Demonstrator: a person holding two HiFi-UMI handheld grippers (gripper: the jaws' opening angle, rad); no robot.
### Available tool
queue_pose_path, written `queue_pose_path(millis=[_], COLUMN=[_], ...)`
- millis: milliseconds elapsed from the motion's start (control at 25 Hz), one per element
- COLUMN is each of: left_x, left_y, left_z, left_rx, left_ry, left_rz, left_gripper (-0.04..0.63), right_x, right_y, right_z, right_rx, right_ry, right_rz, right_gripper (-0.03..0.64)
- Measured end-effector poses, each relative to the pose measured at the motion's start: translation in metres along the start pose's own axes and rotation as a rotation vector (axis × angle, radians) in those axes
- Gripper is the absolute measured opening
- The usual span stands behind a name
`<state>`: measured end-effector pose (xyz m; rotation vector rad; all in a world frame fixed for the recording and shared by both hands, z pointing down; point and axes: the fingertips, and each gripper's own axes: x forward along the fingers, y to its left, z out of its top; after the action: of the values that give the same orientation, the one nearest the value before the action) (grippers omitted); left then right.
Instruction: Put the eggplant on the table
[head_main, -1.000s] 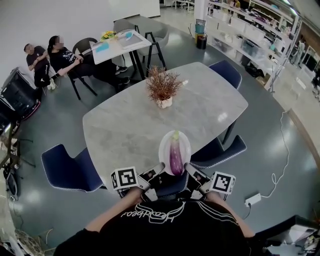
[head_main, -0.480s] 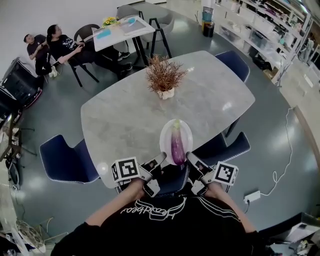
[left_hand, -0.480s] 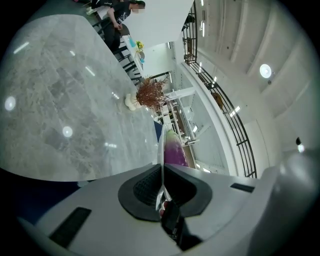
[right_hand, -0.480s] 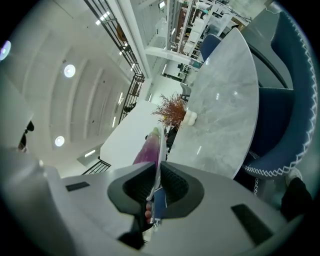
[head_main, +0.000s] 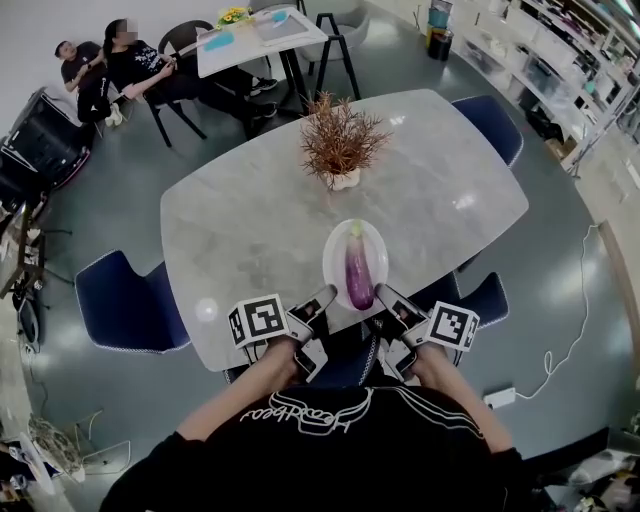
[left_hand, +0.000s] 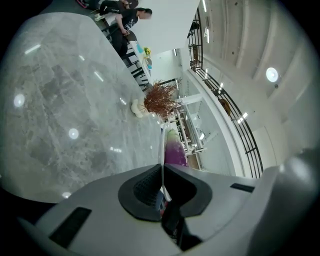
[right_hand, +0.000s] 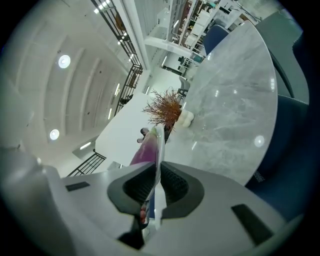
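Centrally in the head view, the purple eggplant (head_main: 358, 279) lies lengthwise on a white oval plate (head_main: 335, 262), green stem toward the top of the frame. The plate is over the near edge of the grey marble table (head_main: 250, 220); whether it touches the top I cannot tell. The left gripper (head_main: 318, 305) is clamped on the plate's lower-left rim and the right gripper (head_main: 385, 300) on its lower-right rim. Each gripper view shows the rim edge-on, pinched between the pads. Above the plate stands a dried reddish plant (head_main: 340, 140) in a white pot (head_main: 344, 180). At the bottom, white script on a black shirt (head_main: 305, 418) is too warped to read. Blue chairs (head_main: 125, 305) ring the table.
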<state>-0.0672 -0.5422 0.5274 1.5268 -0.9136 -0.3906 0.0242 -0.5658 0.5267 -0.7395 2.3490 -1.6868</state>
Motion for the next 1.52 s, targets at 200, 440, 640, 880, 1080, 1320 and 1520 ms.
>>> queue_pose_path(millis=[200,440,640,880,1080,1320,1520], left_x=[0.024,0.046,0.053,0.066,0.076,0.082,0.082], left_y=[0.026,0.052,0.068,0.088,0.107,0.127,0.137], left_z=[0.014,0.024,0.023,0.026,0.028,0.03,0.03], left_rx=[-0.012,-0.037,-0.061,-0.07,-0.084,-0.147,-0.183], left_ry=[-0.01,-0.017,-0.028,-0.03,-0.028,-0.034,-0.035], left_rz=[0.051,0.106,0.123,0.155,0.181,0.198,0.211], left_gripper=[0.018,0.018,0.018,0.018,0.018,0.018,0.018], right_x=[0.017,0.036,0.042,0.051,0.06,0.068,0.073], right_y=[-0.041,-0.074,-0.087,-0.109,-0.13,-0.145,-0.153], right_z=[0.009,0.016,0.014,0.015,0.015,0.013,0.009], right_rx=[0.016,0.053,0.067,0.071,0.081,0.084,0.091], right_ry=[0.045,0.075,0.092,0.118,0.143,0.168,0.197], right_rz=[-0.107,-0.139,-0.145,-0.183,-0.209,-0.237,-0.254], right_gripper=[0.038,0.038,0.038,0.038,0.038,0.038,0.038])
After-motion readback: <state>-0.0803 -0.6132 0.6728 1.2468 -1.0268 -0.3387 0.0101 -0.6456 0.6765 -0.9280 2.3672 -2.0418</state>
